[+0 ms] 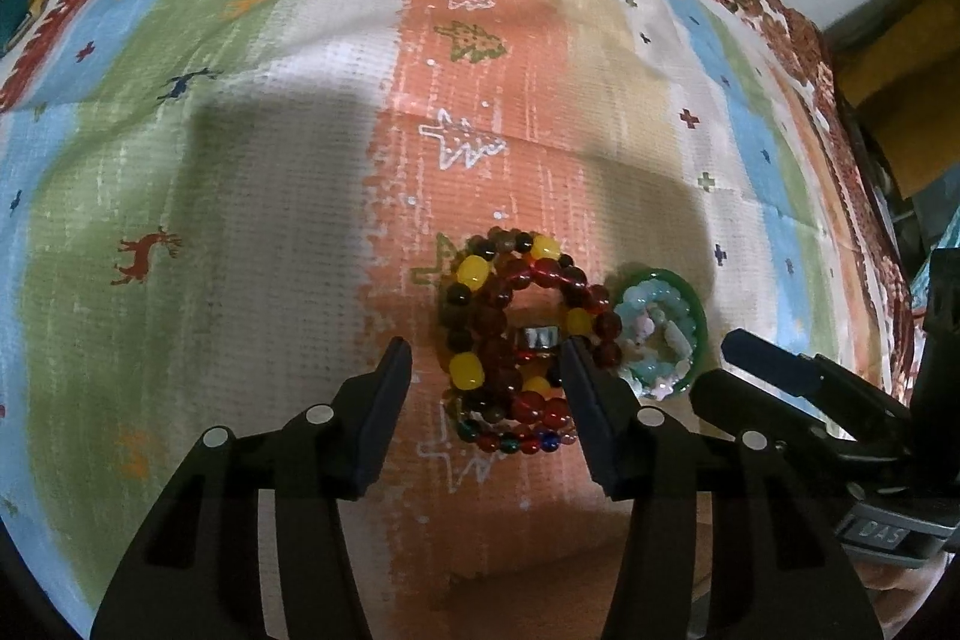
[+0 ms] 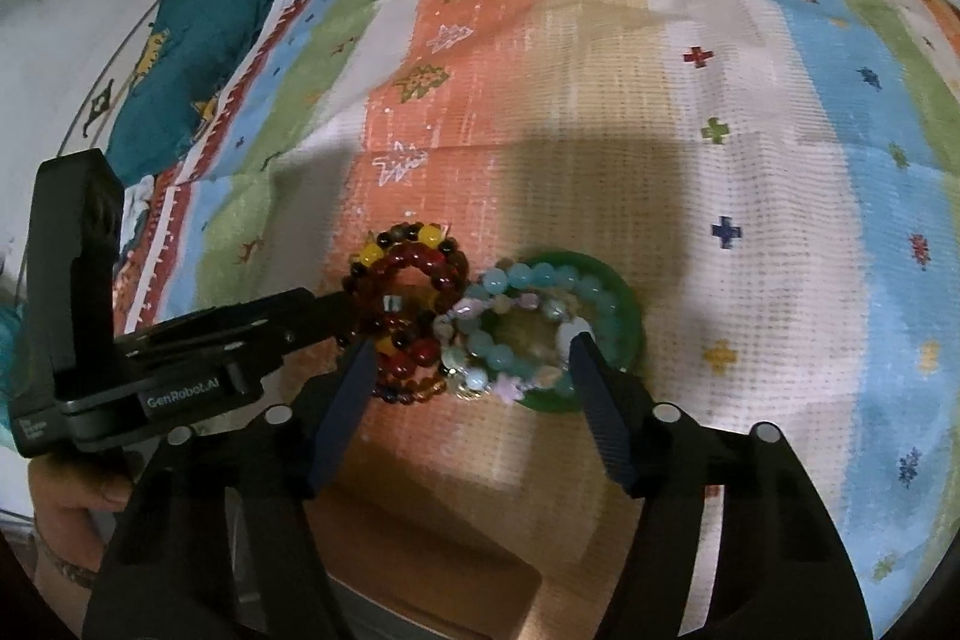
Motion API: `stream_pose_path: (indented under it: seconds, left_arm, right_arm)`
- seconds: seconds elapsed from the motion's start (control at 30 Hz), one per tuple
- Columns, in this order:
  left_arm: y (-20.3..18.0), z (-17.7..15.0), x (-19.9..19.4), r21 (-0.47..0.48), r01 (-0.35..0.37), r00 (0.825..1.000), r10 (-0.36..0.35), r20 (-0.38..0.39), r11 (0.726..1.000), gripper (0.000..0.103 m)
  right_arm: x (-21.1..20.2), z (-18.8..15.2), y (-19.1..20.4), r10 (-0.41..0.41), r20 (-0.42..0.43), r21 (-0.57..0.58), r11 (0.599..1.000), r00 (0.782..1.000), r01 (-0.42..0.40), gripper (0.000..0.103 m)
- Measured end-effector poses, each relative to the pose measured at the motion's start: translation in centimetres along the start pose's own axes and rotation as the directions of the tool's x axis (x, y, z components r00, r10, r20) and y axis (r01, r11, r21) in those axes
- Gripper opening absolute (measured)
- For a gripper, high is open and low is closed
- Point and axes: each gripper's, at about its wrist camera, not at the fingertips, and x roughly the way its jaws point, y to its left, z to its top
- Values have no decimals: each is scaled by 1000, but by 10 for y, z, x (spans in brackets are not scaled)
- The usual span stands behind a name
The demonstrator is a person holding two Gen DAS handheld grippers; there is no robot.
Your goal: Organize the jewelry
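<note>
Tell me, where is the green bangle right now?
The green bangle lies on the striped cloth, ringing the pale blue bead bracelets just right of the red and yellow bead pile. In the right wrist view it sits between the right tool's open fingers.

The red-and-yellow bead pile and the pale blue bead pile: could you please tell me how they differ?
The red-and-yellow bead pile has dark, glossy beads lying directly on the cloth; the pale blue bead pile has milky pastel beads inside a green bangle. Both are heaped bracelets, side by side.
</note>
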Motion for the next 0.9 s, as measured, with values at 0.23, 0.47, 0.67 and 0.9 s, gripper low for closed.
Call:
stream_pose_path:
  seconds: [0.23, 0.47, 0.67, 0.9]
  left_arm:
    - [6, 2, 1, 1, -12, 1000, 12, -1, 1000, 51]
    - [9, 2, 3, 0, -4, 1000, 4, -6, 1000, 51]
    - [8, 2, 5, 10, -1, 1000, 1, -6, 1000, 51]
    - [4, 0, 6, 24, 5, 1000, -5, -9, 1000, 51]
  right_arm:
    - [14, 6, 3, -1, -21, -1, 1000, 1000, 1, 52]
    - [26, 10, 4, -10, -43, 5, 1000, 999, 10, 42]
    - [33, 12, 2, -14, -57, 12, 1000, 998, 15, 31]
    - [37, 15, -1, -11, -64, 22, 1000, 998, 13, 29]
